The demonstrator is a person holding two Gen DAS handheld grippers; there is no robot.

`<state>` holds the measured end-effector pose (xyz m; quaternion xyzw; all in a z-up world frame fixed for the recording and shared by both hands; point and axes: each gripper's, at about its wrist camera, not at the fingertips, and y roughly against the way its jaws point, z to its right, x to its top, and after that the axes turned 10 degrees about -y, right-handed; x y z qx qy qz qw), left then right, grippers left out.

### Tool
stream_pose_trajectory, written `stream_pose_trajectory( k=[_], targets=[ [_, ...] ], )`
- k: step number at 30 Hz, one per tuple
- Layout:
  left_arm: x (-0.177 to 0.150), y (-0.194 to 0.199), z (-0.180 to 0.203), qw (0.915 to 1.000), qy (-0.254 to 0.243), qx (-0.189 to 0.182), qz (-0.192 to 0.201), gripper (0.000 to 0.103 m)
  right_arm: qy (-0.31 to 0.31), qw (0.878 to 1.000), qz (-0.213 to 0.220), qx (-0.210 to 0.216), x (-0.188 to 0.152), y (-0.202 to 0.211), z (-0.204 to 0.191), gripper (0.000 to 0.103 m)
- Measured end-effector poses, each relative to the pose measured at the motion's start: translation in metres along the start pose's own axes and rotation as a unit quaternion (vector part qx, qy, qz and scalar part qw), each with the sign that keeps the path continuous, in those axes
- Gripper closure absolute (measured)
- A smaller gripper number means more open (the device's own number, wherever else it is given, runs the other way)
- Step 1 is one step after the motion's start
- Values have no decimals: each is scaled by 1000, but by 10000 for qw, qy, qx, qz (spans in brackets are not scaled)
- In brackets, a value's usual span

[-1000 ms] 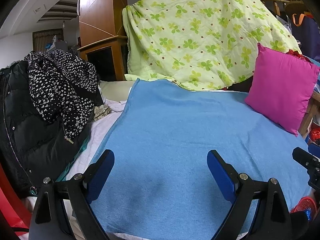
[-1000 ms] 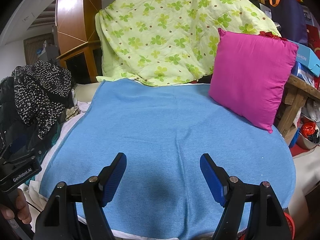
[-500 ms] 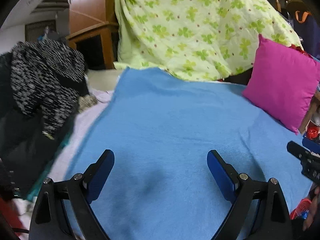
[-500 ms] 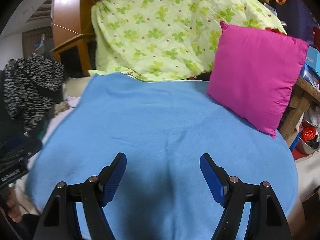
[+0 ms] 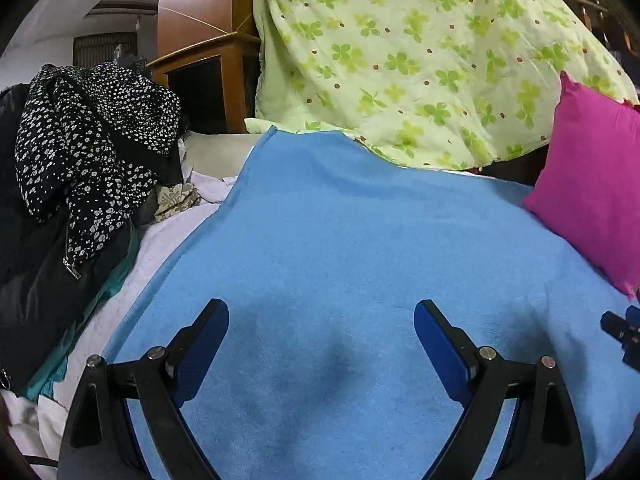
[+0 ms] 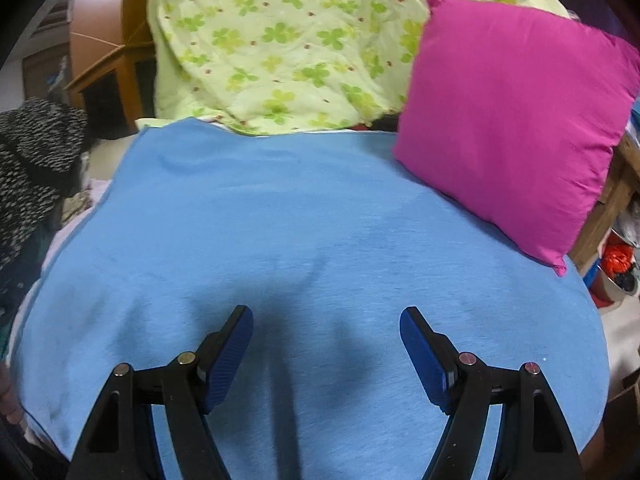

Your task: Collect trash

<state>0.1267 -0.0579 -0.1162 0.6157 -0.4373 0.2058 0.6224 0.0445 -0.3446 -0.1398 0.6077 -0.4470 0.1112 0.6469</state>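
No piece of trash shows on the blue blanket (image 5: pixel 340 240) (image 6: pixel 280 220) that covers the bed. My left gripper (image 5: pixel 321 316) hangs open over the near part of the blanket, with nothing between its blue pads. My right gripper (image 6: pixel 326 320) is also open and empty, low over the same blanket, its shadow on the cloth beneath it. The tip of the right gripper shows at the right edge of the left wrist view. A small crumpled patterned cloth or paper (image 5: pixel 176 200) lies at the left beside the clothes; what it is I cannot tell.
A magenta pillow (image 6: pixel 512 120) (image 5: pixel 596 188) leans at the right. A green clover quilt (image 5: pixel 420 60) (image 6: pixel 280 48) is draped at the back. Dark clothes (image 5: pixel 80 152) pile up at the left. A wooden cabinet (image 5: pixel 204 52) stands behind. Clutter and a bowl (image 6: pixel 616 280) sit right of the bed.
Both grippers have come down and forward over the blue blanket, which now fills more of each view. The pillow looms larger in the right view. Jaws are unchanged.
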Motion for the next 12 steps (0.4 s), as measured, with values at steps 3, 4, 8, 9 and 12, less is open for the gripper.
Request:
stream_pose_trajectory(
  k=[3, 4, 8, 9, 12],
  targets=[
    [2, 11, 2, 9999, -104, 40, 91, 9, 153, 9997, 130, 164, -6, 18, -17, 24],
    [3, 14, 2, 9999, -111, 52, 111, 9, 163, 9995, 170, 221, -7, 23, -22, 24],
    [3, 32, -2, 9996, -72, -138, 251, 9, 219, 9975, 420, 530, -9, 53, -44, 24],
    [4, 37, -4, 9993, -43, -217, 287, 9, 254, 9968, 488, 578, -9, 58, -49, 24],
    [7, 49, -3, 9984, -112, -192, 521, 9, 473, 9951, 631, 599, -9, 70, -63, 24]
  ],
)
